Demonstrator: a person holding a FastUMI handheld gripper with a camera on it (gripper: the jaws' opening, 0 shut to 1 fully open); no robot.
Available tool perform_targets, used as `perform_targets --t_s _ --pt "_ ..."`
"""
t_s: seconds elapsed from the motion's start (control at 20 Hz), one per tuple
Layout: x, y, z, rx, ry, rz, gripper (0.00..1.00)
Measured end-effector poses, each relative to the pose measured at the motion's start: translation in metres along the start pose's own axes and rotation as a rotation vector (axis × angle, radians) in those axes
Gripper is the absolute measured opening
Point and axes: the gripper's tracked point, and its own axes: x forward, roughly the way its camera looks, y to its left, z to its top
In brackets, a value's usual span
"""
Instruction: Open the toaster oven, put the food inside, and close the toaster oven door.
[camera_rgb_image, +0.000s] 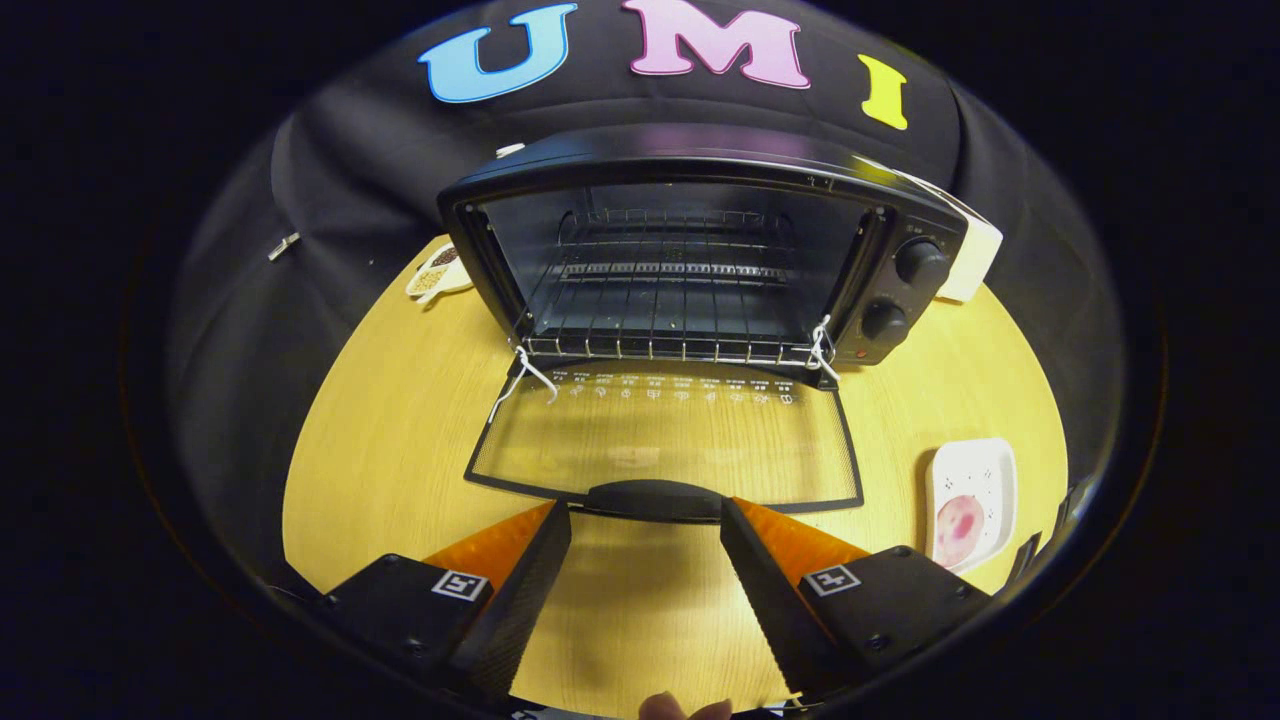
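Nearest, a fingertip (685, 708) of the person's hand, just behind the tool and between the finger bases. Then the two-finger gripper (646, 515) with black bodies, orange-backed fingers and small square markers: spread wide, released, grasping nothing, bare pale wooden tabletop (400, 400) showing between the fingers. Fingertips just short of the dark curved handle (652, 497) on the front edge of the door, one tip at each end of it; contact with the handle not clear.

Just ahead of the fingers, the glass oven door with black frame (665, 445), folded fully down and lying flat over the tabletop, a row of small white symbols along its hinge edge. At each hinge corner a white cord tied on, the left cord (520, 380) trailing loose over the glass, the right cord (820, 345) knotted up short.

Beyond the door, the black toaster oven (700, 160), open, a wire rack (660, 330) inside with crumbs scattered on it, nothing else on the rack. Two black round knobs (905, 290) on the panel right of the opening, one above the other.

Off to the right of the right finger and level with it, well apart from the oven, a white squarish plate (985, 465) carrying the food, a round pinkish slice (958, 522).

Far beyond the left finger, beside the oven's left rear corner, a small white dish (437, 275) with brown bits in it. Behind the oven's right side, a white boxy object (975, 260), partly hidden.
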Motion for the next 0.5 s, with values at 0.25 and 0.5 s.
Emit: perform_targets --t_s 0.25,0.5 --pt "-0.020 -0.002 -0.002 -0.013 0.000 0.105 0.99" --pt "-0.047 -0.026 0.018 0.086 -0.021 0.211 1.00"
